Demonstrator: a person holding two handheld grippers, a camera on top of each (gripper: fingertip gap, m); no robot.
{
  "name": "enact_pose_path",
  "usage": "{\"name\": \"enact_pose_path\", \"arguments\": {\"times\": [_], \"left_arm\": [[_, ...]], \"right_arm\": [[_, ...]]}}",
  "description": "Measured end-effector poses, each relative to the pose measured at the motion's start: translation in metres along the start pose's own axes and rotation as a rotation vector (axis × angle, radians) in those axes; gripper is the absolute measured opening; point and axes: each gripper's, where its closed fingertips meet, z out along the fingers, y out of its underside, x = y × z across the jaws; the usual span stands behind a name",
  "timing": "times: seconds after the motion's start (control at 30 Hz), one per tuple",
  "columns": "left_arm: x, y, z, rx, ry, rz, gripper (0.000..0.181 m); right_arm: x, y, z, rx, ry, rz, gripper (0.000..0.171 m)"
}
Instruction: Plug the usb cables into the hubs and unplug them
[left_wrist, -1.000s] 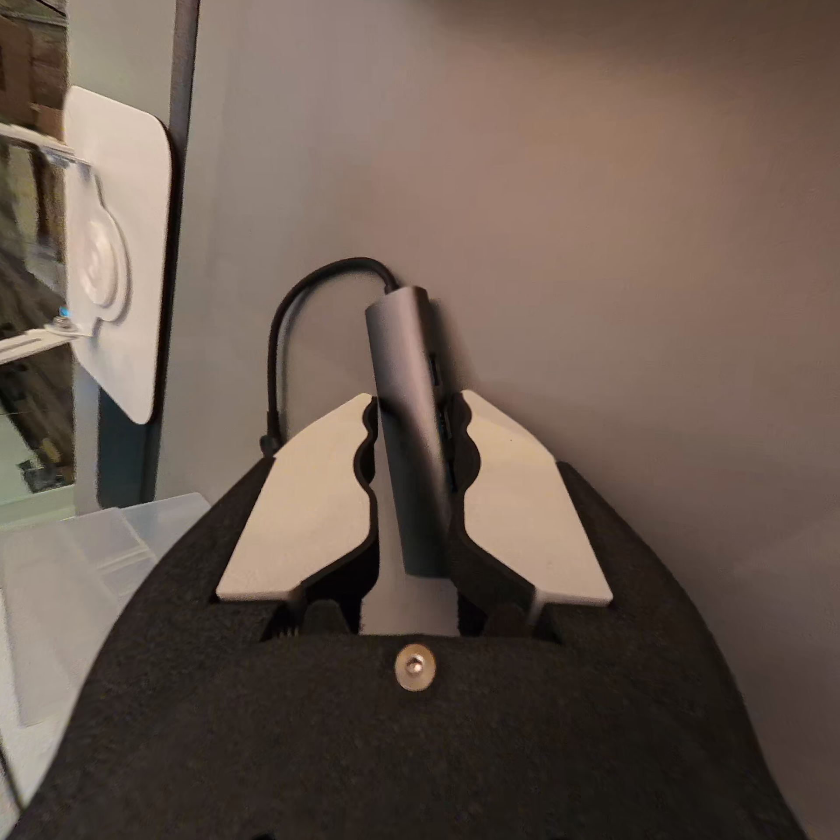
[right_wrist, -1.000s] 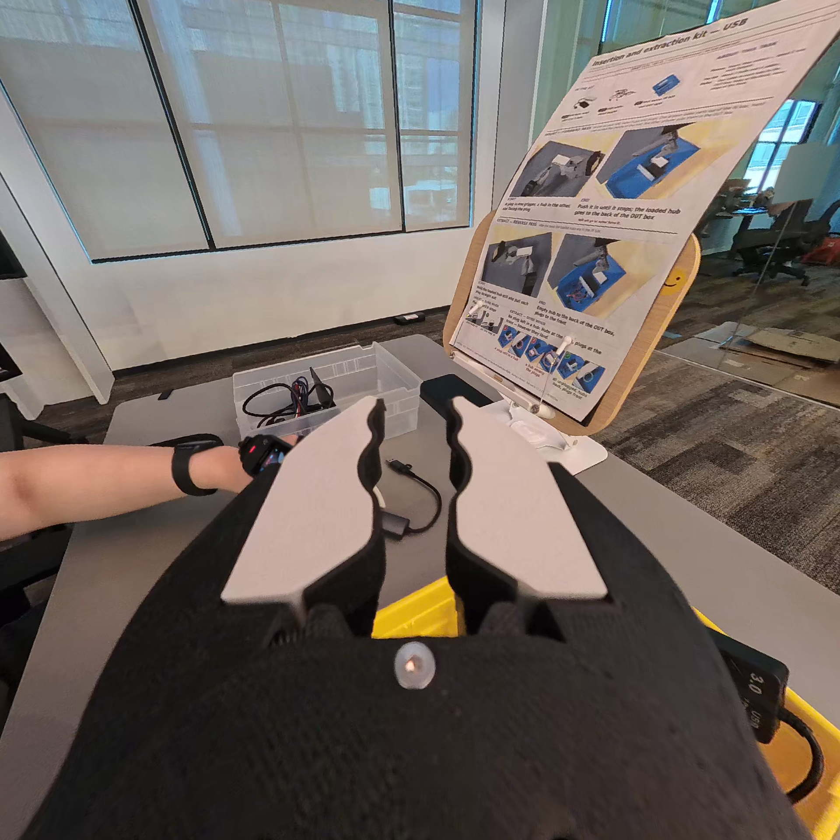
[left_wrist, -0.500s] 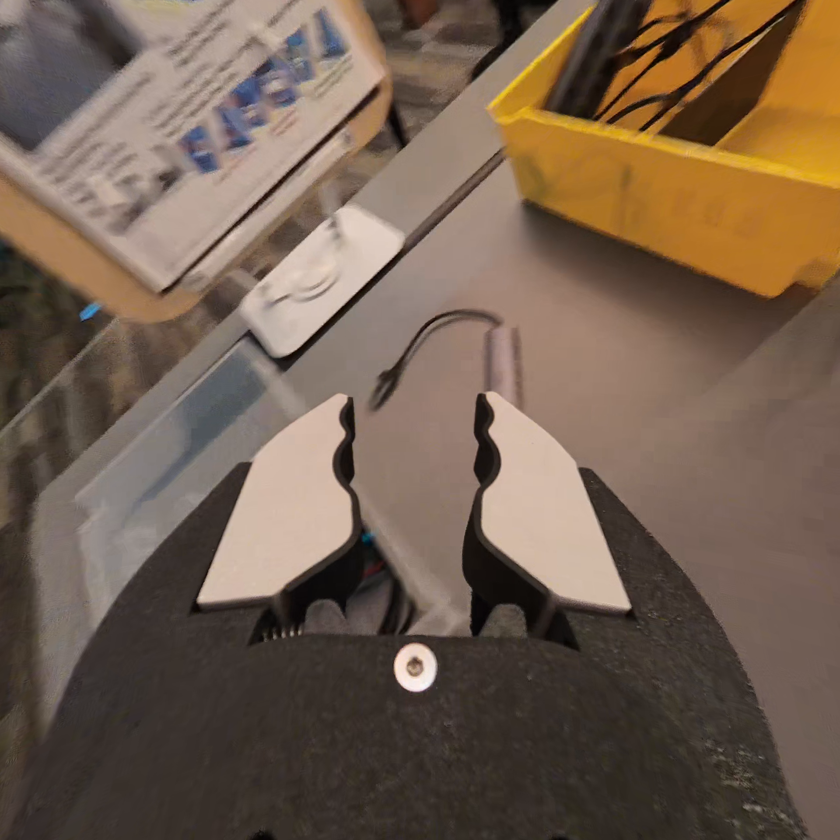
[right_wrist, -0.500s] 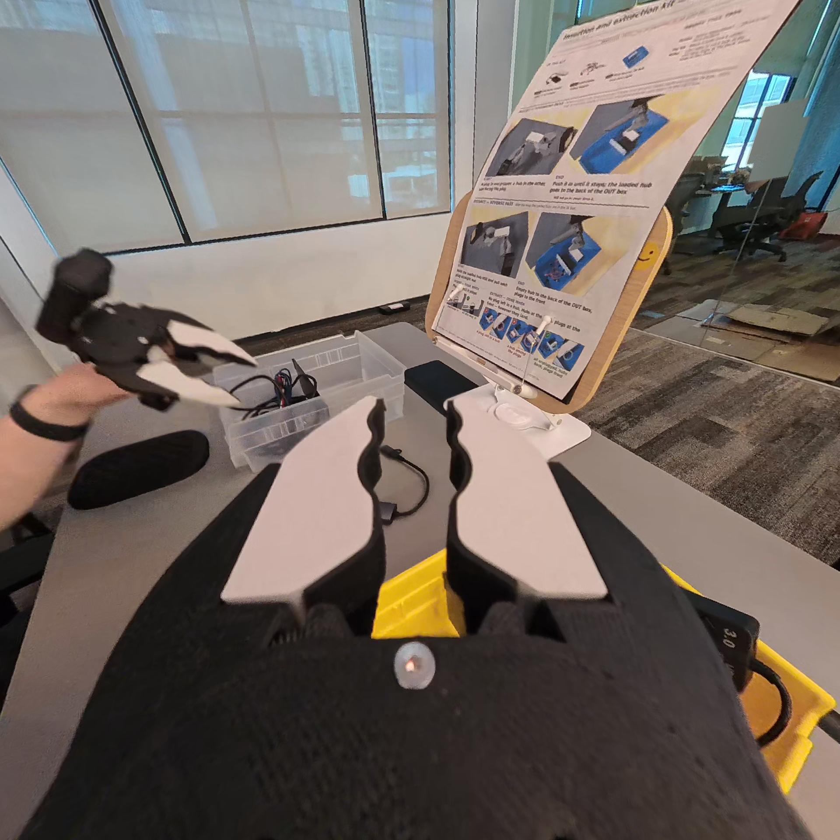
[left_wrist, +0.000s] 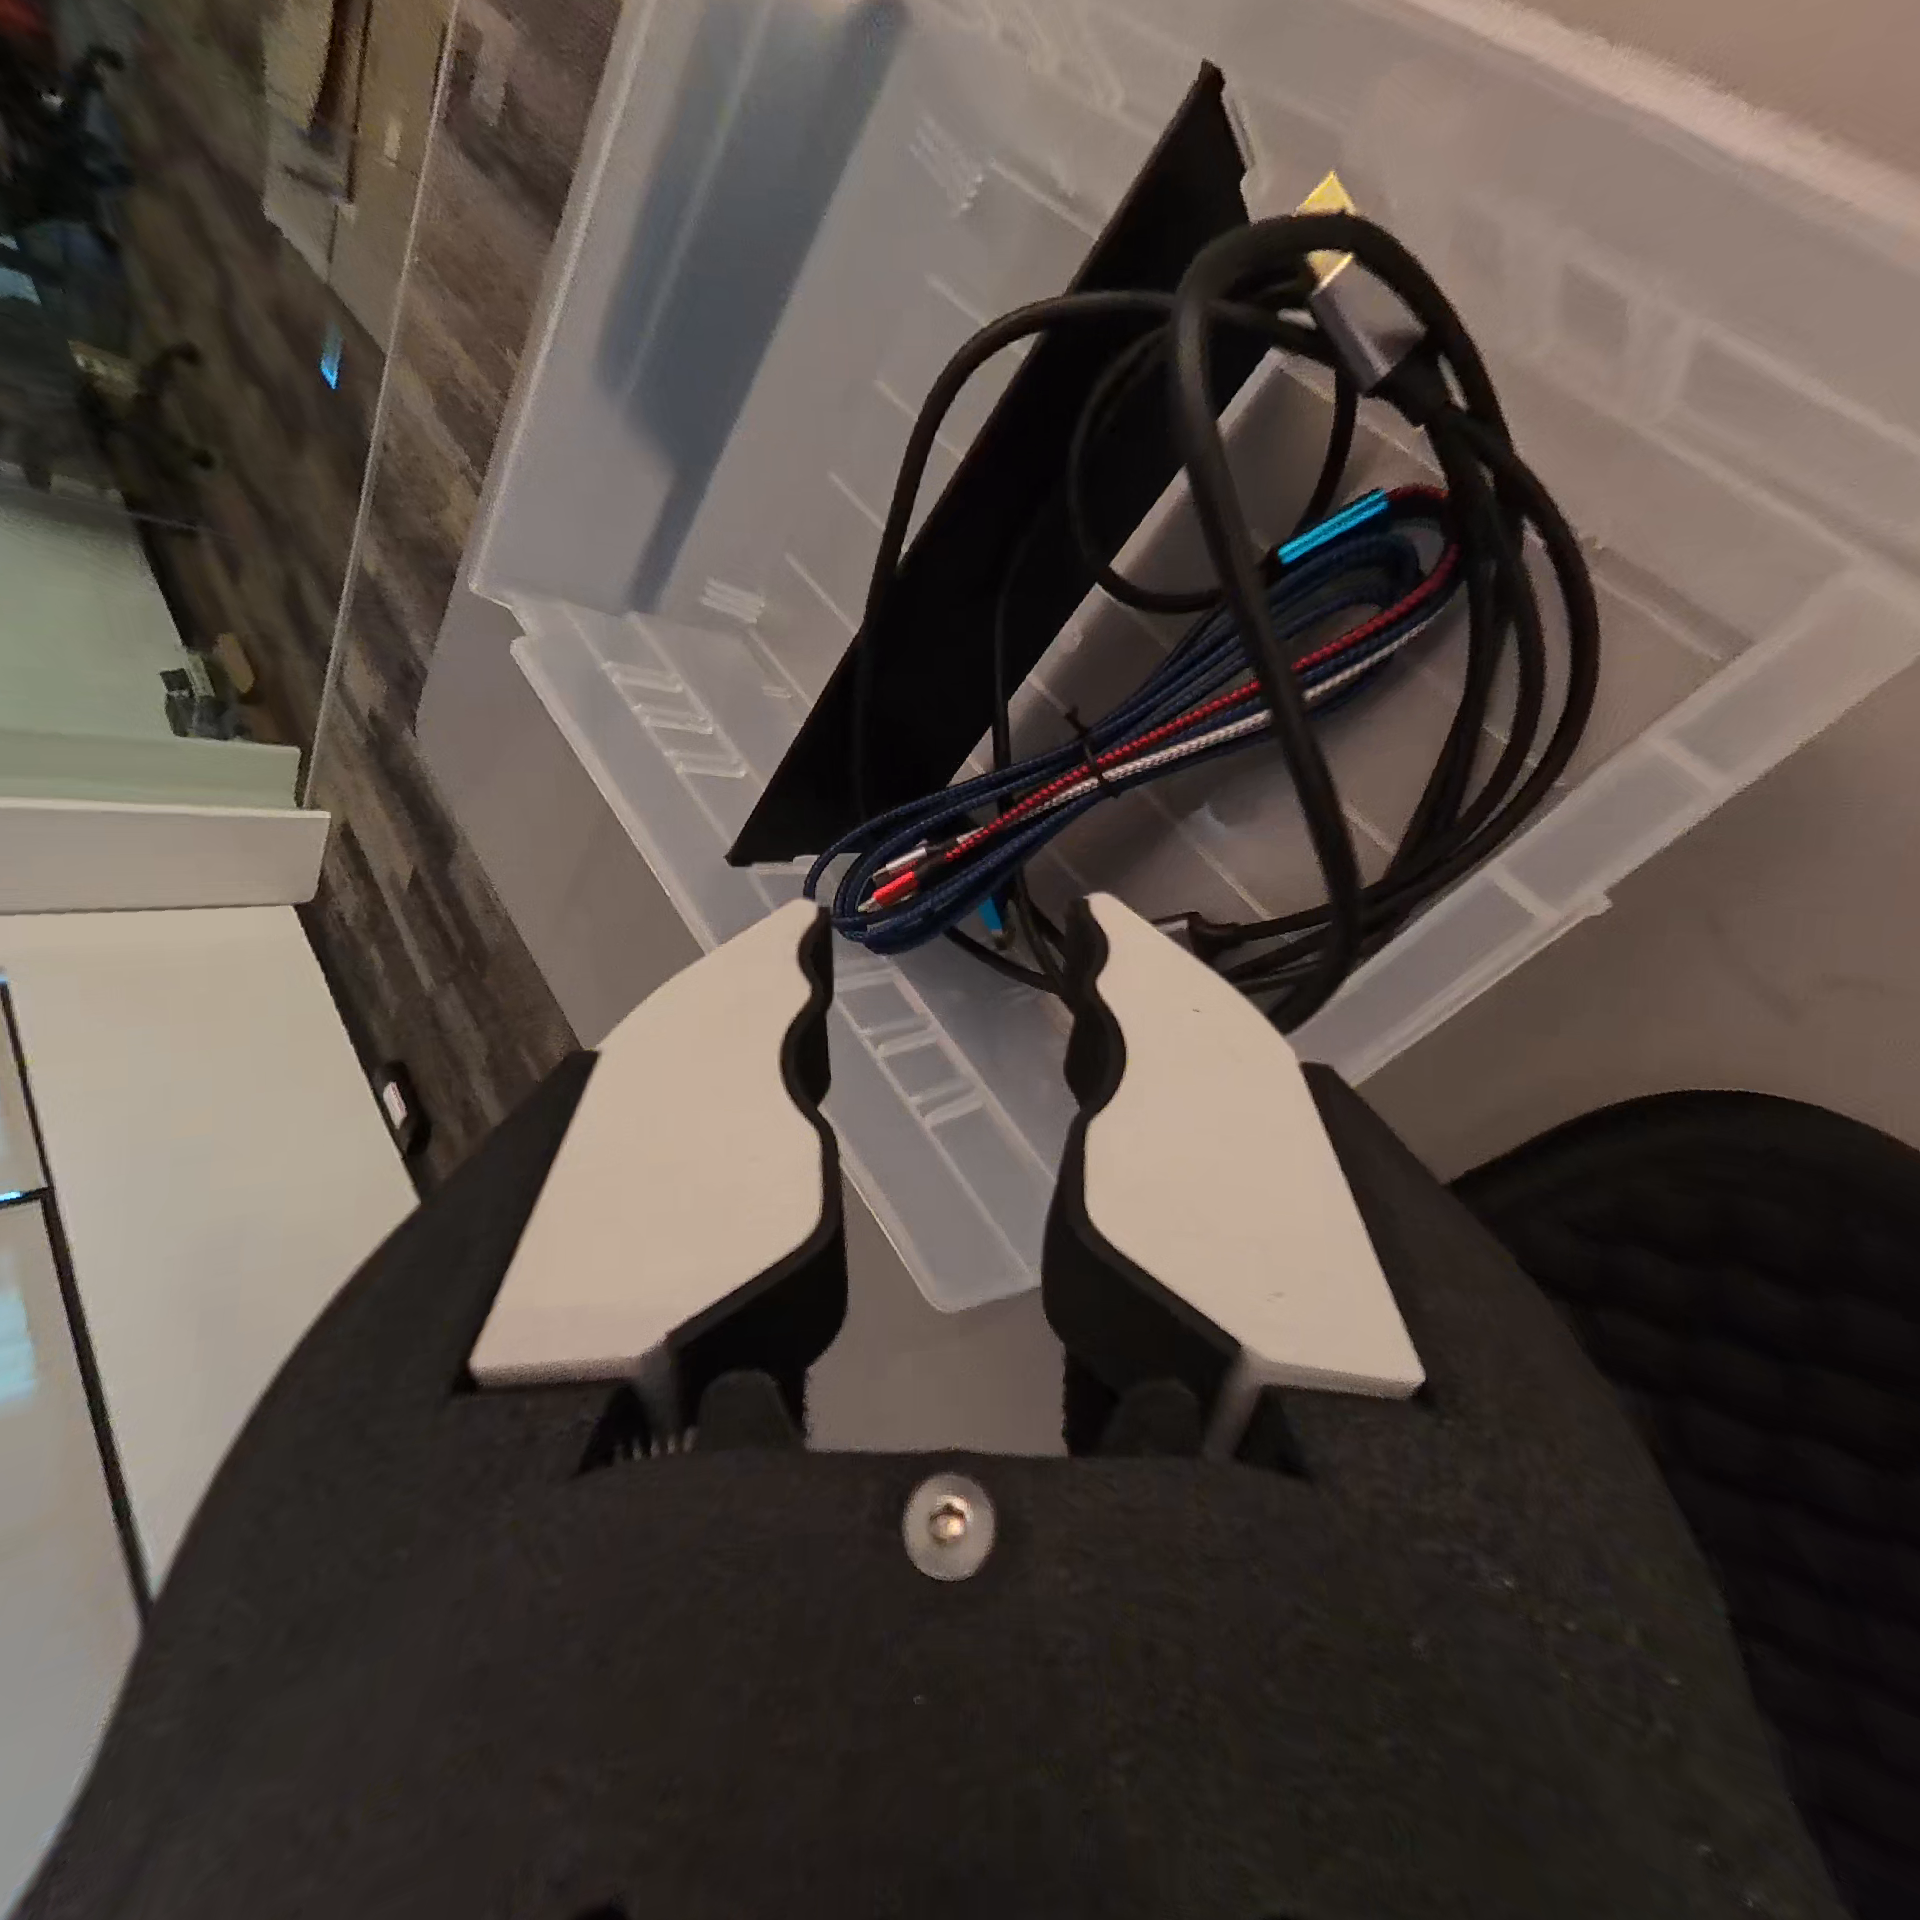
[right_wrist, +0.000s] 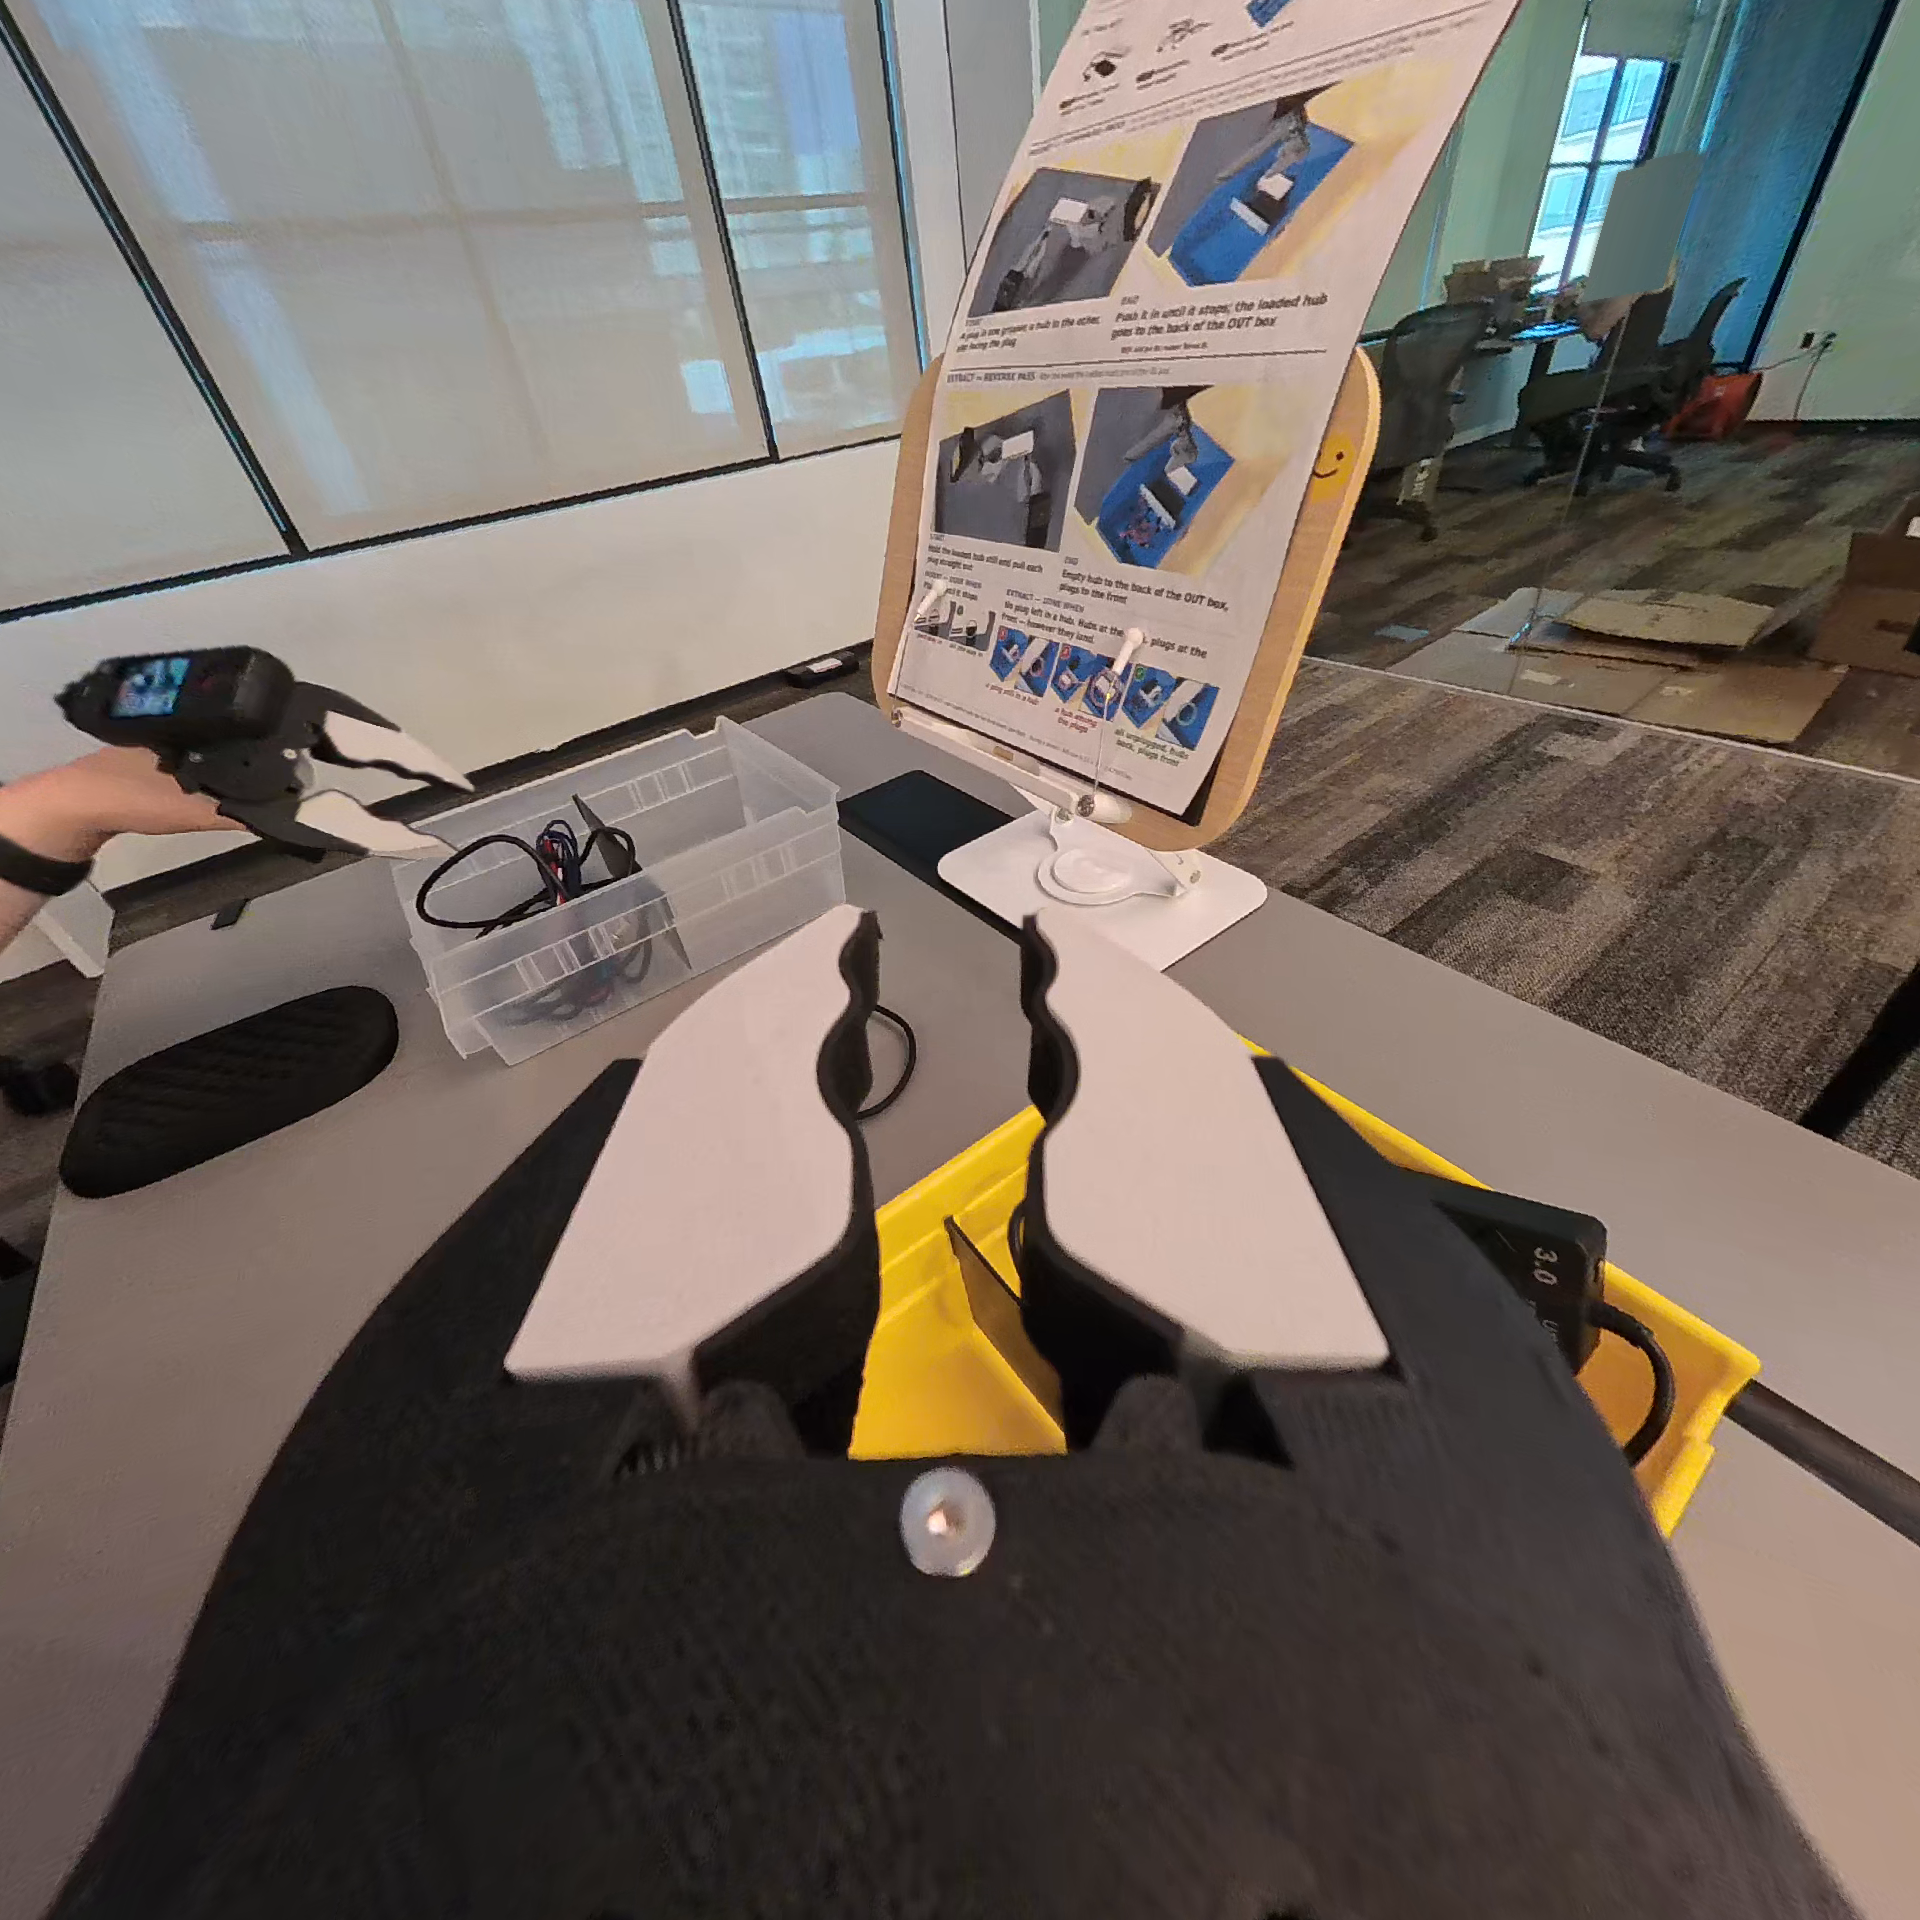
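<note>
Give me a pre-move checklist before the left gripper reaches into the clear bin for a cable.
1. Left gripper jaws open and empty: ok.
2. Left gripper aimed at the clear bin: ok.
3. Cables lying free of each other: not ok, black and braided ones are tangled.
4. Black divider upright: not ok, it leans.
5. Right gripper open and empty over the yellow bin: ok.
6. Hub ready to be held: cannot tell.

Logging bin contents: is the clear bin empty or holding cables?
Holding cables. The clear bin contains black cables and a blue-red braided bundle beside a black divider.
</note>
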Motion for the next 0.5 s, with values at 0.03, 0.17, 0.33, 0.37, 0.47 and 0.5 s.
{"name": "enact_pose_path", "arguments": {"times": [0.03,0.17,0.33,0.37,0.47,0.5], "left_arm": [[0.0,0.002,0.006,-0.01,0.013,0.015,0.043],[0.002,0.013,0.023,-0.084,0.06,0.078,0.043],[0.006,0.028,0.027,-0.201,0.117,0.195,0.04],[0.009,0.029,0.028,-0.214,0.141,0.227,0.038],[0.011,0.035,0.026,-0.296,0.191,0.282,0.036],[0.013,0.038,0.023,-0.325,0.207,0.288,0.036]], "right_arm": [[0.0,0.0,0.001,-0.002,0.002,0.003,0.026],[-0.002,0.004,0.008,-0.03,0.001,-0.007,0.026],[-0.006,0.008,0.022,-0.081,0.006,-0.049,0.026],[-0.008,0.008,0.025,-0.089,0.002,-0.058,0.026],[-0.01,0.009,0.032,-0.109,0.019,-0.108,0.026],[-0.011,0.01,0.033,-0.118,0.031,-0.127,0.026]]}}
